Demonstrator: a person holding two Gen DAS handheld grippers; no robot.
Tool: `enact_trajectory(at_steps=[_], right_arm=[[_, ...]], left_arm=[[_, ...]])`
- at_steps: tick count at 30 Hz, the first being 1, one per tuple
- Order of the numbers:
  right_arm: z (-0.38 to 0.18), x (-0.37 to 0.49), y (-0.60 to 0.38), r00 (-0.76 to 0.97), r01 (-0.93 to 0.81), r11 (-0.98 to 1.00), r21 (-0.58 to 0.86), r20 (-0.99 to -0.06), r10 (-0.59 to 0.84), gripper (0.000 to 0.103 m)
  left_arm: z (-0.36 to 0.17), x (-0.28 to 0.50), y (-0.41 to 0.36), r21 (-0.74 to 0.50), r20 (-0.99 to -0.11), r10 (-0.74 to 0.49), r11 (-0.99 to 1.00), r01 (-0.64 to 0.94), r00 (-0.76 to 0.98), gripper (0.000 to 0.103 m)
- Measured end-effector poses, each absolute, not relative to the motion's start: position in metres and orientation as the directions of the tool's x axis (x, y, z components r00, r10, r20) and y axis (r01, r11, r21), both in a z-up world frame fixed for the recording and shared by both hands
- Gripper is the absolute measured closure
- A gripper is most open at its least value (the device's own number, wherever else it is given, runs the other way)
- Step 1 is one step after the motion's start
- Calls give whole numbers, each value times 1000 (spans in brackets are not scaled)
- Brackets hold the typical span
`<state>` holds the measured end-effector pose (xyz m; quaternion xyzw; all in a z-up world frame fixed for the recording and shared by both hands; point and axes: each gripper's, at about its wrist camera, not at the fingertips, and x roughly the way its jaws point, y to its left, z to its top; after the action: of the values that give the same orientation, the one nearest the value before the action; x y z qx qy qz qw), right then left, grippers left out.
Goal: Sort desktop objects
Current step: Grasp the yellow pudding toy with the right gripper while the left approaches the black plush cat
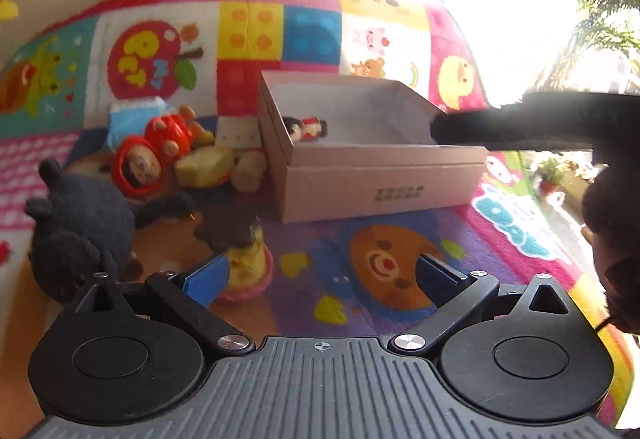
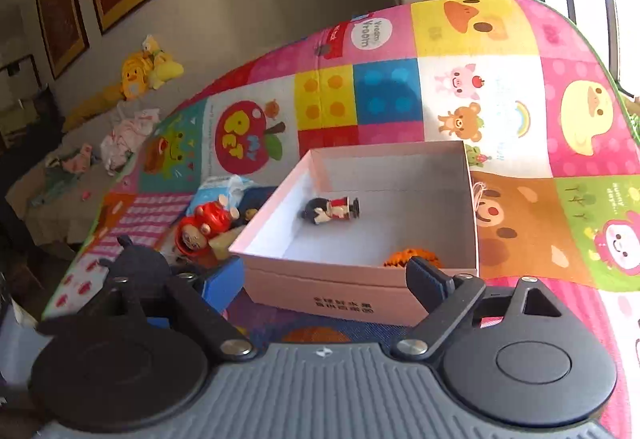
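An open pink box (image 1: 372, 179) (image 2: 360, 291) stands on the colourful play mat. A small black-and-red figurine (image 1: 306, 129) (image 2: 332, 210) lies inside it, and an orange toy (image 2: 412, 257) sits at its near wall. Left of the box lie a red doll (image 1: 138, 165) (image 2: 196, 235), a red toy (image 1: 170, 133), yellowish blocks (image 1: 204, 167), a blue pack (image 1: 134, 115) (image 2: 224, 189) and a dark plush (image 1: 76, 223). A yellow-and-pink toy (image 1: 250, 267) stands beside my left gripper's left finger. My left gripper (image 1: 320, 279) is open and empty. My right gripper (image 2: 324, 279) is open and empty at the box's near wall.
The play mat (image 1: 312, 35) (image 2: 520, 119) covers the surface. A dark arm or sleeve (image 1: 520, 127) reaches over the box's right side. Beyond the mat's left edge lie yellow plush toys (image 2: 148, 73) and crumpled cloths (image 2: 124, 139). Bright windows are at the right.
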<state>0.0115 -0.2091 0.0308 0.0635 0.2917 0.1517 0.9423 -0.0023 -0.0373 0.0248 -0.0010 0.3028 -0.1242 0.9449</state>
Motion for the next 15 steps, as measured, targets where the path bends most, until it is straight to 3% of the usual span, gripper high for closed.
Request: enact_trajectory(at_steps=[2,7,12,15], right_arm=[[18,7,-199,747,-297,940,167,-572,338,17],[5,6,-151,657,-477,874,95,-622,426,18],[4,24,-95,591,-604,796,26,-655,470,19],[-7,33,-70,575,-620,784,0,-680,455,30]], left_arm=[[27,-2,-29,7,-542,-171,978,208,823,1],[36,-6,20,20,-536,-98,991,129,838,1],[37,3,55,150,-528,108,988,-33,842,1],[35,20,78,185,-537,228,971,-150,812,0]])
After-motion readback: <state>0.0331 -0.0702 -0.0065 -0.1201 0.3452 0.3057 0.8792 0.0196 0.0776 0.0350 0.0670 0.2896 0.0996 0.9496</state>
